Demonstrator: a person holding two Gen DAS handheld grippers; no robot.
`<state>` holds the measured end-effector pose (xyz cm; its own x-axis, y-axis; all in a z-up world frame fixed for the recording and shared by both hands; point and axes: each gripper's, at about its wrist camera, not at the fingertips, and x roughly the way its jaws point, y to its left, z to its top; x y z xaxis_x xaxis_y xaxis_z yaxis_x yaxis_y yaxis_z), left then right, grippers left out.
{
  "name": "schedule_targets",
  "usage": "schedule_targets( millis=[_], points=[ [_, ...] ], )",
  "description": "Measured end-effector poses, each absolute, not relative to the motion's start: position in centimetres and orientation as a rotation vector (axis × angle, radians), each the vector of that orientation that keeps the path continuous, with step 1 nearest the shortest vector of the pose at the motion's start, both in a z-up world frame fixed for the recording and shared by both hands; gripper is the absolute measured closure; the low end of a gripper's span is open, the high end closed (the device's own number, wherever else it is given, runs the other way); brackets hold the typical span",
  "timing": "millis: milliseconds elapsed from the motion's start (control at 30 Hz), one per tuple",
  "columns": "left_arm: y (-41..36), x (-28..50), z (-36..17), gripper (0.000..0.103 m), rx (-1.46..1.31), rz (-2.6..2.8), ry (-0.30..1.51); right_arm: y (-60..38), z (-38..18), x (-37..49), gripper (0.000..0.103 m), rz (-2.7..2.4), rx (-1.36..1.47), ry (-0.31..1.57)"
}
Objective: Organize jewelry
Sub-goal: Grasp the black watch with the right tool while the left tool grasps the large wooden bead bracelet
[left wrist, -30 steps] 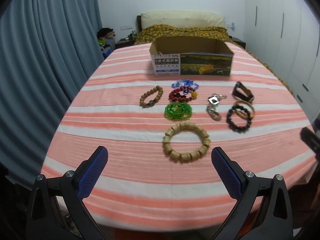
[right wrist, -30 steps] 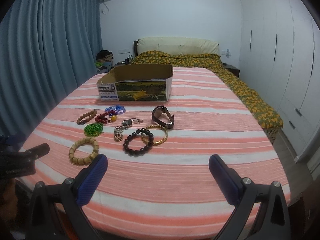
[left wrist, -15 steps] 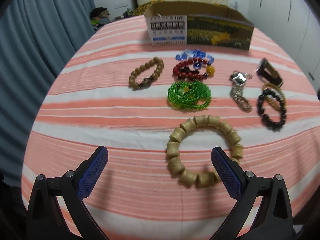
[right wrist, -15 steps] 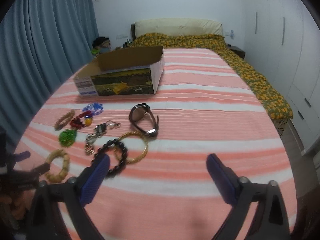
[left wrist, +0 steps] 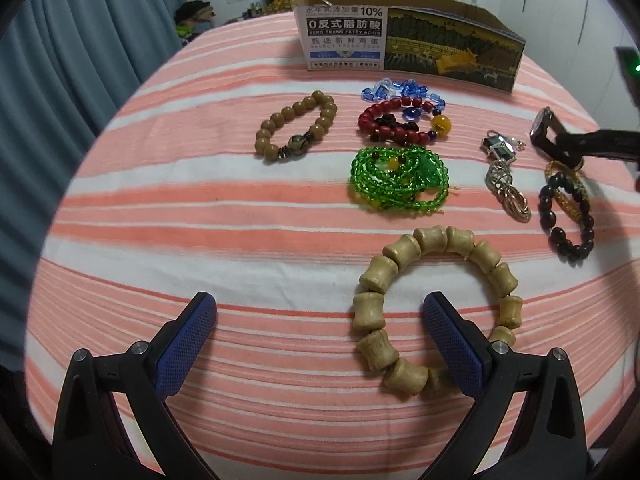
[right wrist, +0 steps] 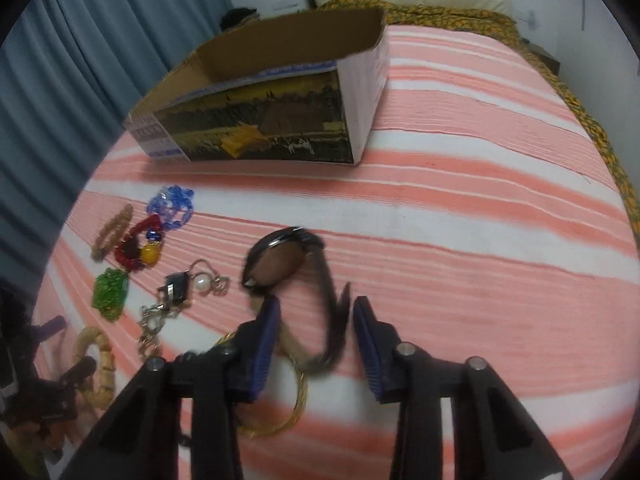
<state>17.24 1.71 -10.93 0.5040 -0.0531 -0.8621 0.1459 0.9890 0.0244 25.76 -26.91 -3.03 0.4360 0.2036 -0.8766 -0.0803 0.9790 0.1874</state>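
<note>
- Watch (right wrist: 288,268) with a dark strap lies on the striped cloth (right wrist: 460,280), in front of the open cardboard box (right wrist: 280,120), its strap looping back between the right gripper (right wrist: 314,312) fingers.
- Right gripper tilts steeply down over the watch; its jaws have just been closing, with the strap between them, and a gap shows between the right pad and the strap, so the watch is not yet clamped.
- A gold bangle (right wrist: 296,404) lies partly under the left finger (right wrist: 264,344) of that gripper.
- Left gripper (left wrist: 320,312) also points steeply down, jaws spread wide and holding nothing; its right finger (left wrist: 452,340) sits inside the ring of the pale wooden bracelet (left wrist: 400,256), the left finger on bare cloth.
- Farther out lie green beads (left wrist: 400,176), a red bracelet (left wrist: 396,124), blue beads (left wrist: 396,90), a brown bead bracelet (left wrist: 296,128), a keychain (left wrist: 504,176) and a black bead bracelet (left wrist: 568,220).
</note>
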Motion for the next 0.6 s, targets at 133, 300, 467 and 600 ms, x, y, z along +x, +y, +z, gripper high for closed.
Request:
schedule_targets(
  millis=[133,300,467,600],
  points=[
    [2.0,17.5,-11.1,0.0,0.085,-0.141,1.053,-25.7,-3.4,26.8,0.071,0.186,0.018,1.118],
    [1.6,17.5,-11.0,0.001,0.094,-0.119,1.078,-25.1,-3.5,26.9,0.081,0.178,-0.054,1.118],
    [0.0,16.7,-10.1,0.045,0.121,-0.187,1.068,-25.8,-3.5,26.8,0.091,0.164,-0.055,1.122],
    [-1.5,15.9,-9.5,0.087,0.157,-0.228,1.06,-26.6,-3.3,26.4,0.091,0.156,-0.016,1.124]
  ],
)
